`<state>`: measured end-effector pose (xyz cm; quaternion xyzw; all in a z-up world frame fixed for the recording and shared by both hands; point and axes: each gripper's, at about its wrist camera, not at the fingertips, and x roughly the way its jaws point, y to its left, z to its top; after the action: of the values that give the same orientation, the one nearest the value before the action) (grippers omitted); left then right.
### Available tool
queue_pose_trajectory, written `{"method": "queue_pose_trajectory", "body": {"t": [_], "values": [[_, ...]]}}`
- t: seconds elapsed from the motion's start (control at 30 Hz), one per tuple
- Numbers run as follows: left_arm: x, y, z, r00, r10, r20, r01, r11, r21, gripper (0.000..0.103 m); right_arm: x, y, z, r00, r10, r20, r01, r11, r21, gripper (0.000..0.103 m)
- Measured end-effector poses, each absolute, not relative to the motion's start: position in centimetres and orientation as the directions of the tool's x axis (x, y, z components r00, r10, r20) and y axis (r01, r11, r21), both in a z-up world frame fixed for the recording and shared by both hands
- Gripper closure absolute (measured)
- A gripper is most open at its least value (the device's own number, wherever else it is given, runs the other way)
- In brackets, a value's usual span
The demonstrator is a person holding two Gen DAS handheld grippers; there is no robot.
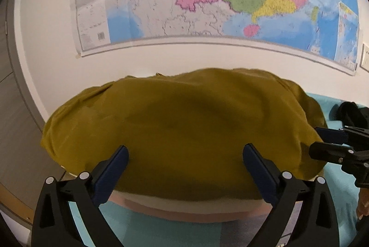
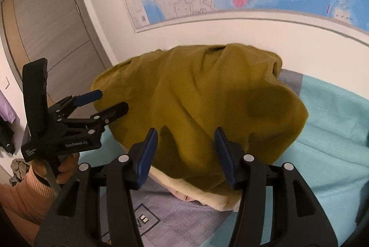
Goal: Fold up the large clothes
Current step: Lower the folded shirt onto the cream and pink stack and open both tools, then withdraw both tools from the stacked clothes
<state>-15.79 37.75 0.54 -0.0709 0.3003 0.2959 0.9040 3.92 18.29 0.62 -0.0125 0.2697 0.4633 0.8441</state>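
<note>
While mustard garment [image 1: 184, 127] lies bunched on bed [image 2: 334, 131], left tongs [image 1: 185, 156] and right tongs [image 2: 185, 145] are held apart, empty; edge grasp is judged next.

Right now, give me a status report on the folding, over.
Left tool open wide, right tool part open, both empty. Mustard garment heaped on a cream garment on the teal bedding, unfolded. Nothing in the way.

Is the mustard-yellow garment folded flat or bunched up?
Bunched up: the mustard-yellow garment sits in a rumpled, creased mound with no straight folded edges.
</note>
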Motion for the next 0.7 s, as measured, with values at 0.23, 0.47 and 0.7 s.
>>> {"method": "queue_pose_trajectory", "body": {"t": [0.23, 0.47, 0.7], "values": [[-17.5, 36.0, 1.8, 0.658, 0.49, -0.572, -0.59, 0.807, 0.012, 0.007, 1.3, 17.2, 0.9, 0.481, 0.765, -0.428, -0.783, 0.594, 0.184, 0.031], [-18.6, 34.8, 1.9, 0.645, 0.49, -0.586, -0.612, 0.791, -0.013, 0.007, -1.3, 16.7, 0.6, 0.516, 0.752, -0.411, -0.781, 0.609, 0.134, 0.02], [-19.6, 33.3, 2.2, 0.636, 0.513, -0.577, -0.638, 0.77, -0.019, 0.007, -3.2, 16.2, 0.5, 0.548, 0.738, -0.394, -0.772, 0.627, 0.101, 0.011]]}}
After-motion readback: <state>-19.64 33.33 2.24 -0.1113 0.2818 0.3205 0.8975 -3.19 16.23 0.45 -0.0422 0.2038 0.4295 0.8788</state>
